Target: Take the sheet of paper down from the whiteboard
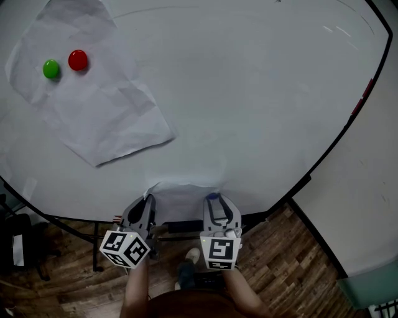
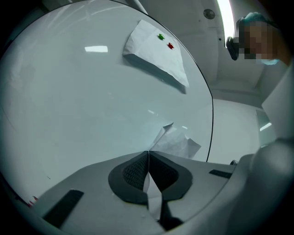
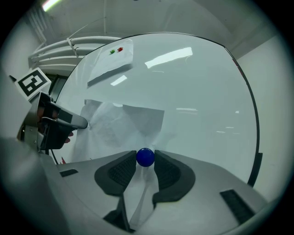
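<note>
Two tight grips at whiteboard [image 1: 249, 93]: left claw [image 2: 148, 153] on paper [image 2: 177, 142], right claw [image 3: 145, 155] on magnet [image 3: 145, 157].

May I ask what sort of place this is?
Probably an office or meeting room: a large white whiteboard, a creased white paper sheet held on it by a round red magnet and a round green magnet, and brown wood-plank floor.

This looks like an office or lab workroom. A large black-framed whiteboard [image 1: 261, 93] stands on dark legs over wood-plank flooring [image 1: 292, 267], beside a plain white wall [image 1: 367, 186]. A red magnet [image 1: 78, 60] and a green magnet [image 1: 51, 68] pin a creased paper sheet [image 1: 106, 118] toward its upper left. A tube light [image 2: 225, 13] and white pipes [image 3: 82, 43] run overhead.
</note>
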`<state>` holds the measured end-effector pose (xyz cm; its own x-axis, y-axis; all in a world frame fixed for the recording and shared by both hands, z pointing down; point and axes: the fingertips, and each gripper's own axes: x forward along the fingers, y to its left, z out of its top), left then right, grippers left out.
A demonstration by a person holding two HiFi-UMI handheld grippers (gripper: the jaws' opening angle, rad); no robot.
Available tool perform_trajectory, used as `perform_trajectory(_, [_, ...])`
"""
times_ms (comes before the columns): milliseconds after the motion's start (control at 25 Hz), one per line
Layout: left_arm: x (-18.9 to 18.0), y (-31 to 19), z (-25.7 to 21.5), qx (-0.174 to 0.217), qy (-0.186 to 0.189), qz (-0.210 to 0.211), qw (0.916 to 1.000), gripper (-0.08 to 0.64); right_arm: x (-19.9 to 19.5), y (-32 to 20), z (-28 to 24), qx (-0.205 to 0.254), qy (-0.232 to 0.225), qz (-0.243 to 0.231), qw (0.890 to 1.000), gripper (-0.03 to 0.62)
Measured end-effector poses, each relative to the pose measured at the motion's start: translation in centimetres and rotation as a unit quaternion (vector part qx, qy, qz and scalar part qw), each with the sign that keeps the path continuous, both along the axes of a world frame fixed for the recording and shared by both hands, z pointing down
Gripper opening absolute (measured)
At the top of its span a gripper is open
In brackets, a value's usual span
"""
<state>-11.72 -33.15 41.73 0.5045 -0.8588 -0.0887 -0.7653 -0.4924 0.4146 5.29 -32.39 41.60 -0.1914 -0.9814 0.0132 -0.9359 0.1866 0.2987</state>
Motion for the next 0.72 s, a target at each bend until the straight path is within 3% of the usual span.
perform_trajectory(720, [-2.4,1.6,-1.3,0.0,0.03,-0.025,0.9992,0.025,0.4,1.0,-1.0,0.01,-0.023,-0.003,1.0,0.135])
